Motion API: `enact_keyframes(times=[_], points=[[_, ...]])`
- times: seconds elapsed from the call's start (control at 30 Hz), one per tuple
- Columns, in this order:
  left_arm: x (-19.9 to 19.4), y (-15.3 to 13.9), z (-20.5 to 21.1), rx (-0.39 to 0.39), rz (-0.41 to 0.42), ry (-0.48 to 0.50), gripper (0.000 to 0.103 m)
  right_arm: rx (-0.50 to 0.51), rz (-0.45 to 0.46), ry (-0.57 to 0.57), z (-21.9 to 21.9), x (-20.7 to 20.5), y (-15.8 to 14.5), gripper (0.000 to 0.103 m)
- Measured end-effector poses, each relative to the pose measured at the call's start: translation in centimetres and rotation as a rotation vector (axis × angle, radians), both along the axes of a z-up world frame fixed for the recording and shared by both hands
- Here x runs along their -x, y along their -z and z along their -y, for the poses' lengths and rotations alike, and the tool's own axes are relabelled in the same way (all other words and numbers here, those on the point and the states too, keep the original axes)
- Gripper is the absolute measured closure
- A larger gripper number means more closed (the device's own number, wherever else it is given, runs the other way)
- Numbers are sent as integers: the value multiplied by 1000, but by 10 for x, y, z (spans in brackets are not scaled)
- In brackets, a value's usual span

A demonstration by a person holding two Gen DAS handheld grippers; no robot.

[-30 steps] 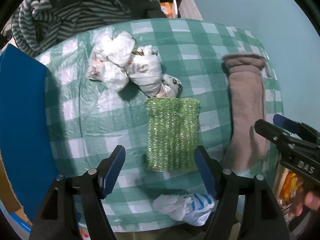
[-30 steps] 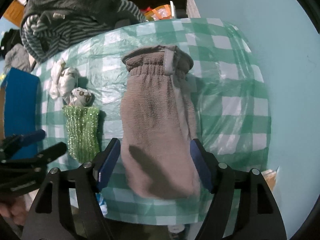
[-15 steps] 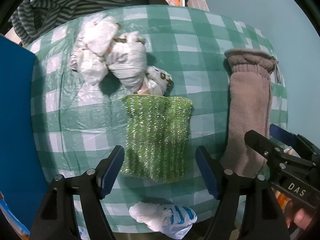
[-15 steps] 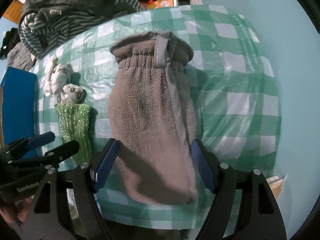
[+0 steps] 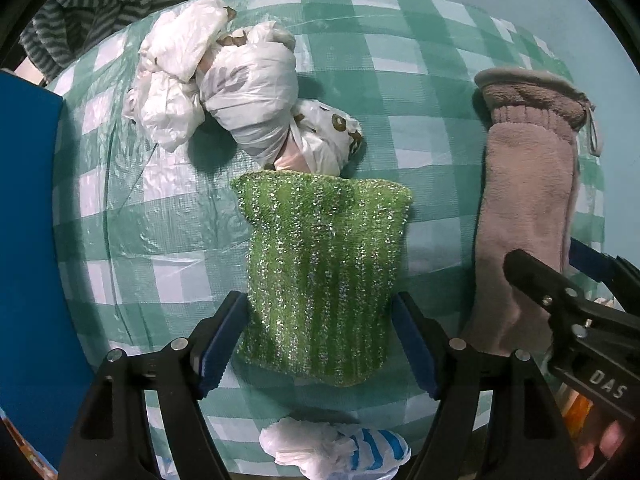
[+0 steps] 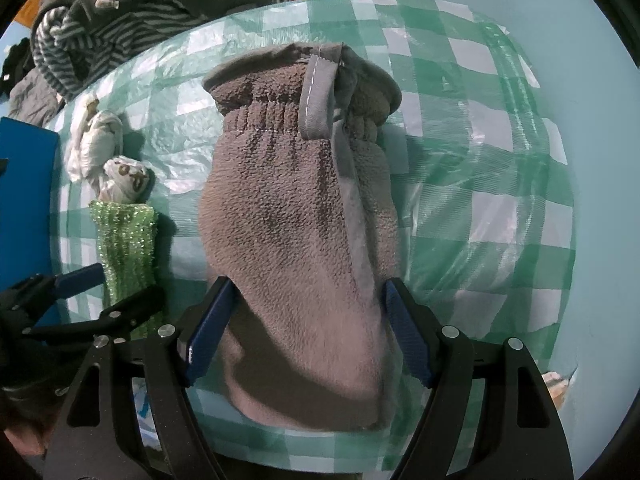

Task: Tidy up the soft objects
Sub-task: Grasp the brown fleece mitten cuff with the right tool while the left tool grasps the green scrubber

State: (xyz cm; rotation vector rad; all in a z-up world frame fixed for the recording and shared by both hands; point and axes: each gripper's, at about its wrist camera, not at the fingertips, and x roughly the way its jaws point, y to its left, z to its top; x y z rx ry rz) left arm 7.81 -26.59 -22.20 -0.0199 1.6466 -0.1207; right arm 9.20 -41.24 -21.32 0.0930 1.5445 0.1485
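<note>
Left wrist: left gripper [image 5: 318,340] jaws wide astride green knit pouch [image 5: 320,276]; right gripper [image 6: 306,330] likewise astride grey mitt [image 6: 296,240].

A round tabletop [image 5: 420,80] wears a green-checked plastic cover. Pale blue floor [image 6: 592,160], perhaps, lies beyond its right edge.

Green pouch [image 5: 324,276], grey mitt [image 6: 296,248], flat

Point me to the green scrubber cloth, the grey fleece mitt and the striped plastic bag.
green scrubber cloth [image 5: 320,272], left wrist view, middle of its face
grey fleece mitt [image 6: 288,248], right wrist view, middle of its body
striped plastic bag [image 5: 336,446], left wrist view, crumpled middle
</note>
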Motion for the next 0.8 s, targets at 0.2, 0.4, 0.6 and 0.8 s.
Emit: enact_keyframes(times=[0.2, 0.4, 0.6, 0.8], points=[[1, -4, -12, -38, 32, 41, 47, 55, 16, -22, -9, 0, 5, 24], [5, -10, -24, -40, 65, 65, 86, 96, 45, -64, -23, 7, 5, 26], [7, -10, -42, 6, 61, 59, 92, 81, 66, -79, -31, 15, -1, 53], [20, -23, -57, 21, 102, 85, 92, 54, 91, -92, -31, 19, -17, 82]])
